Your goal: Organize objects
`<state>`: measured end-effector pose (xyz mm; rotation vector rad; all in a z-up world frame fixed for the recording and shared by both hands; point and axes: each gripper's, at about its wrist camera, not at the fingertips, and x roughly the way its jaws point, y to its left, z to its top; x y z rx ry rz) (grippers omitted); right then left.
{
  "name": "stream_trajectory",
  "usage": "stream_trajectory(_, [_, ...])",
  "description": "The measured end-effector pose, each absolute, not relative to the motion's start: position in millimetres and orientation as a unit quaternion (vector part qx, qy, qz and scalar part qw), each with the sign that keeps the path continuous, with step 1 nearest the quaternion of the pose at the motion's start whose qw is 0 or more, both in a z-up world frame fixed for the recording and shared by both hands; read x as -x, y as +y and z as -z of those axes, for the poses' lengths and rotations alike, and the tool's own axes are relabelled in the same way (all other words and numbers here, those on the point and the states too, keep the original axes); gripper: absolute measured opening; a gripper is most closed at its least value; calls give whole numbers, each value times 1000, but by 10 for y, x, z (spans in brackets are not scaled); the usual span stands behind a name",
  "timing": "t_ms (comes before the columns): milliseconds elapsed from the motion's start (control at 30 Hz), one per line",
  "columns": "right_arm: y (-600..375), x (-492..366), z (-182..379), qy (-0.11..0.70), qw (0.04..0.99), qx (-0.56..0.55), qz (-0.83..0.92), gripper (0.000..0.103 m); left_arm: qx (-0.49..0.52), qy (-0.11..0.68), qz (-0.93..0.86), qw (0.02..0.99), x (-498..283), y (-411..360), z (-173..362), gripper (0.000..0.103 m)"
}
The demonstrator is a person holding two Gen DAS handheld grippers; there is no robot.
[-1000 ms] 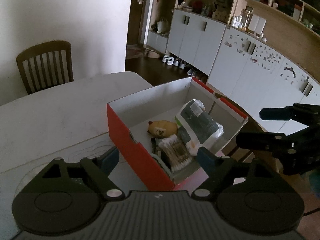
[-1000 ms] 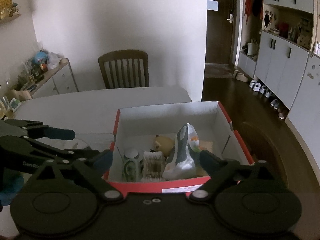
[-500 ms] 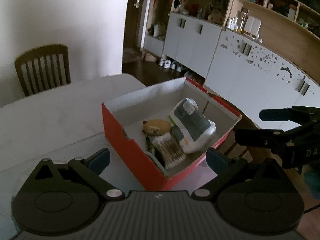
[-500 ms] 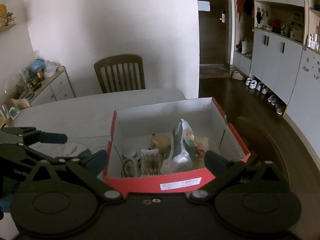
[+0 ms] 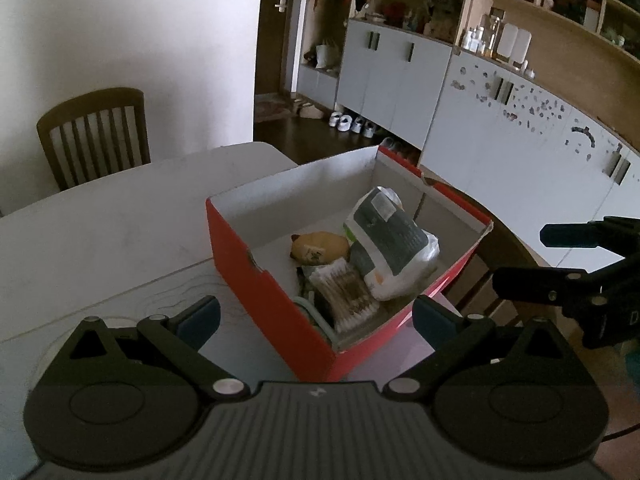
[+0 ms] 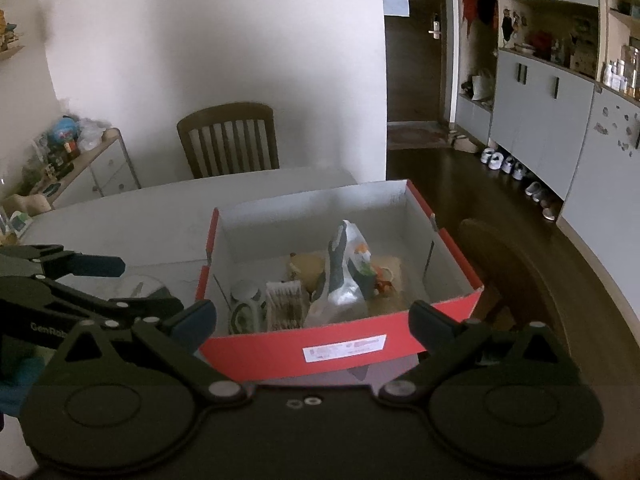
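A red cardboard box (image 5: 256,280) with white inner walls stands on the pale table (image 5: 100,232), near its right edge. Inside lie a grey-and-white plastic packet (image 5: 390,240), a brown bun-shaped item (image 5: 318,246), a pack of cotton swabs (image 5: 346,292) and a small cup (image 6: 246,300). My left gripper (image 5: 316,318) hangs open just short of the box's near corner, holding nothing. From the box's long red side (image 6: 344,354), my right gripper (image 6: 313,320) also stands wide open and empty. Each gripper shows in the other's view: right gripper (image 5: 536,260), left gripper (image 6: 132,286).
A wooden chair (image 6: 230,140) stands at the table's far side, and another chair back (image 6: 500,264) is just right of the box. Grey cabinets (image 5: 400,80) with shoes (image 5: 352,124) below line the right wall. A cluttered sideboard (image 6: 80,160) stands at the left.
Both grippers' jaws have spread wider, the left more than the right. The box and its contents have stayed in place.
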<state>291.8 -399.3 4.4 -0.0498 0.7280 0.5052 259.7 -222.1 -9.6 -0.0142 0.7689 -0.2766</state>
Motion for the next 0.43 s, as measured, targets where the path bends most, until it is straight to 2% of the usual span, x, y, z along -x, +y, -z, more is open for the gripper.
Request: stream_trajectory(433, [-4027, -2890, -30, 357, 902, 24, -242, 103, 6, 359, 149, 921, -2543, -2256, 58, 103])
